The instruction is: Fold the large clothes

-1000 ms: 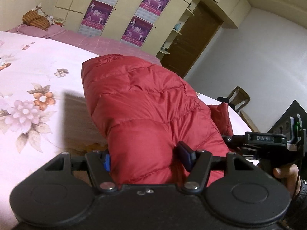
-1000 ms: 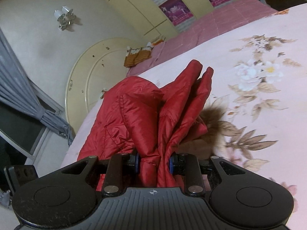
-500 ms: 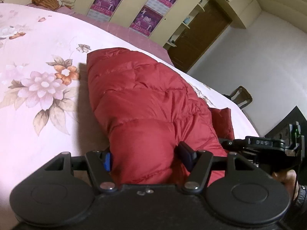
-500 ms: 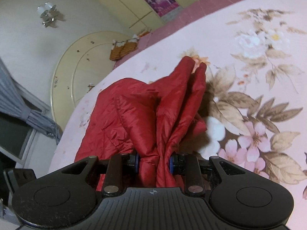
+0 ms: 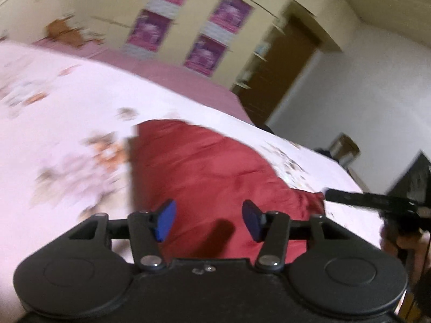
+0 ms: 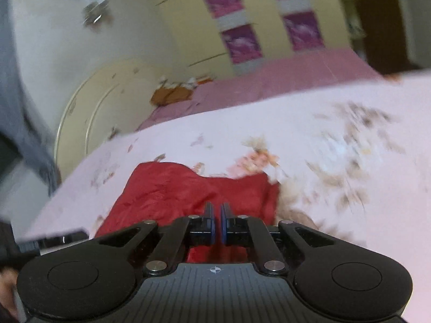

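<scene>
The red padded jacket (image 5: 215, 167) lies folded and flat on the flowered pink bed sheet (image 5: 54, 113). In the left wrist view my left gripper (image 5: 208, 222) hovers just above the jacket's near end. Its jaws are closing and nothing sits between the blue pads (image 5: 164, 223). In the right wrist view the jacket (image 6: 188, 191) lies in front of my right gripper (image 6: 216, 215). That gripper's jaws are closing to a thin slit with nothing held. Brown fur trim (image 6: 296, 215) pokes out at the jacket's right side. Both views are motion-blurred.
The right gripper's body (image 5: 371, 202) and a hand show at the left view's right edge. A cream headboard (image 6: 89, 113) and a grey curtain (image 6: 16, 107) stand to the left. Behind the bed are a wardrobe with purple posters (image 5: 188, 27), a brown door (image 5: 282, 67) and a chair (image 5: 344, 148).
Both grippers have let go of the jacket and drawn back; it now lies flat on the bed. The right jaws have come together and the left jaws stand empty.
</scene>
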`<state>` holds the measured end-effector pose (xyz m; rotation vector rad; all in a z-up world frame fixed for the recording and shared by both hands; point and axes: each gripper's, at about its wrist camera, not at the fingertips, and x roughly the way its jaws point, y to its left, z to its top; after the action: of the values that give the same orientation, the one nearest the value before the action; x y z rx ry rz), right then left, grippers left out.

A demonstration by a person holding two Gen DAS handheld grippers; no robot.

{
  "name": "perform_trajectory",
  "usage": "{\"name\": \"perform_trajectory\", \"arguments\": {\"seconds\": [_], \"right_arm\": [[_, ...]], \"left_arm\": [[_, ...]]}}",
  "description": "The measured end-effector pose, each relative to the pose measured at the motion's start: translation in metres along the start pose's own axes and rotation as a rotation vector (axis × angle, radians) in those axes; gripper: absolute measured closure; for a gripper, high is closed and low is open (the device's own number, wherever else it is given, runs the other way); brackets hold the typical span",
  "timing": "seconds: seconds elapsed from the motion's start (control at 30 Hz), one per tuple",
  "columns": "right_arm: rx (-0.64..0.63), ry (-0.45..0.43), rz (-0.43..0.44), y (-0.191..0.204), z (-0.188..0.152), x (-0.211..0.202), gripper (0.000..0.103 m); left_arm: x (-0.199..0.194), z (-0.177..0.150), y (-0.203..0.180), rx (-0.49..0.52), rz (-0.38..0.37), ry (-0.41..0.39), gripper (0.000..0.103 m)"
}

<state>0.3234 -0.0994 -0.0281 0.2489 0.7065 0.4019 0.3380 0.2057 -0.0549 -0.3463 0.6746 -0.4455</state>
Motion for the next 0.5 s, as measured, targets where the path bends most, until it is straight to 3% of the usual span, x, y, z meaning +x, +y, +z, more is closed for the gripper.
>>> {"name": "perform_trajectory", "arguments": {"seconds": [0.13, 0.5], "right_arm": [[-0.113, 0.07, -0.122, 0.008, -0.007, 0.036, 0.097], [0.072, 0.131, -0.197, -0.051, -0.052, 0.069, 0.097]], "left_arm": [[0.039, 0.011, -0.016, 0.069, 0.009, 0.041, 0.052], [0.074, 0.003, 0.006, 0.018, -0.026, 0.098, 0.055]]}}
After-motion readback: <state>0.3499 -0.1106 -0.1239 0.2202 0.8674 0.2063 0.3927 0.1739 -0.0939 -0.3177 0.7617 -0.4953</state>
